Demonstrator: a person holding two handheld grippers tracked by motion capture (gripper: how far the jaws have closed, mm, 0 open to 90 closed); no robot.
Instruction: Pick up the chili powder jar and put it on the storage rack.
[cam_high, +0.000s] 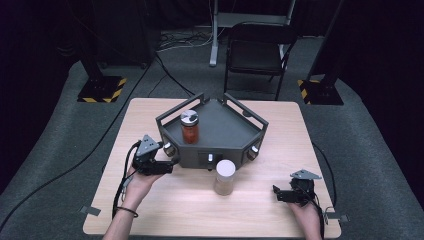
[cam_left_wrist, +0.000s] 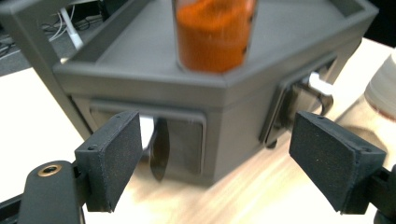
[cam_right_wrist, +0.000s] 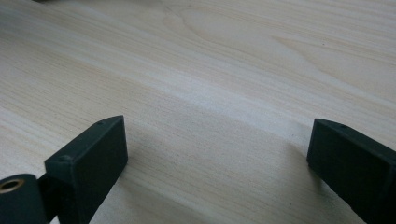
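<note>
Drawer knob lies just ahead of my left gripper, jaws spread and empty; right gripper, also spread, sits well apart.

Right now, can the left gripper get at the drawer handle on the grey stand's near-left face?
Probably yes. The left gripper sits open, right beside the grey stand, and in the left gripper view the drawer handle lies just beyond the jaws with nothing between. The pale jar stands off to the side.
</note>
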